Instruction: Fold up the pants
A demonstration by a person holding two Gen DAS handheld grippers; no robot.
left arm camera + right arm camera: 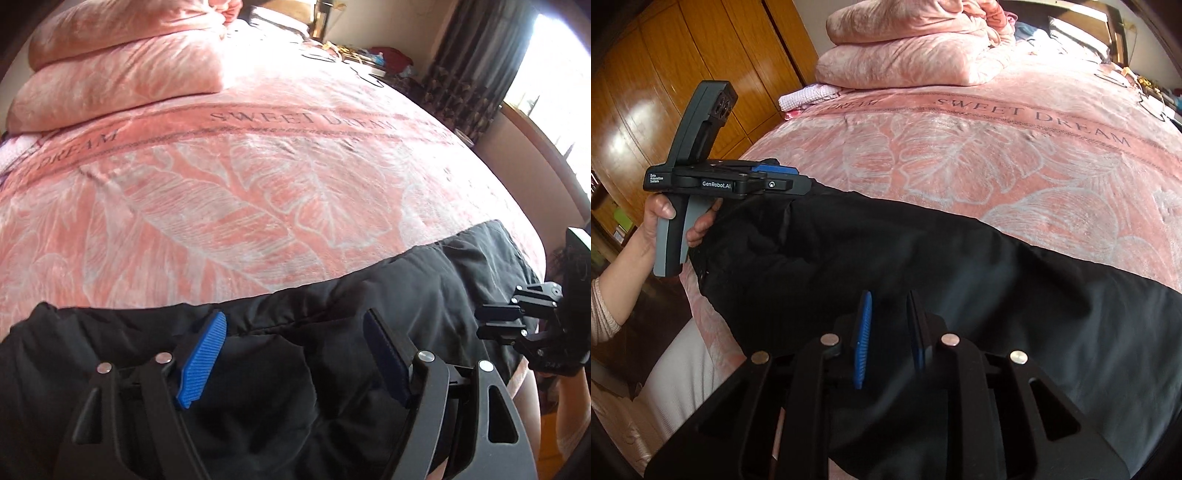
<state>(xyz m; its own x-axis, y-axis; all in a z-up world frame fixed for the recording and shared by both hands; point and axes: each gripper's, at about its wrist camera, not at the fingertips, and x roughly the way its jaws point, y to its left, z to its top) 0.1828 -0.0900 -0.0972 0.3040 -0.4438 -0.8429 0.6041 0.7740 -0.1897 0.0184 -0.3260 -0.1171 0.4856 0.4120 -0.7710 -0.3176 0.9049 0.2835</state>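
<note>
Black pants lie stretched along the near edge of a pink bed; they also fill the lower part of the right wrist view. My left gripper is wide open just above the dark cloth, holding nothing; it also shows from the side in the right wrist view at the left end of the pants. My right gripper hovers over the middle of the pants, jaws a narrow gap apart, nothing between them. It also shows in the left wrist view at the right end.
The bed's pink leaf-print blanket reads "SWEET DREAM". Folded pink quilts are stacked at the far side. A wooden wardrobe stands left of the bed. Dark curtains and a bright window are at the right.
</note>
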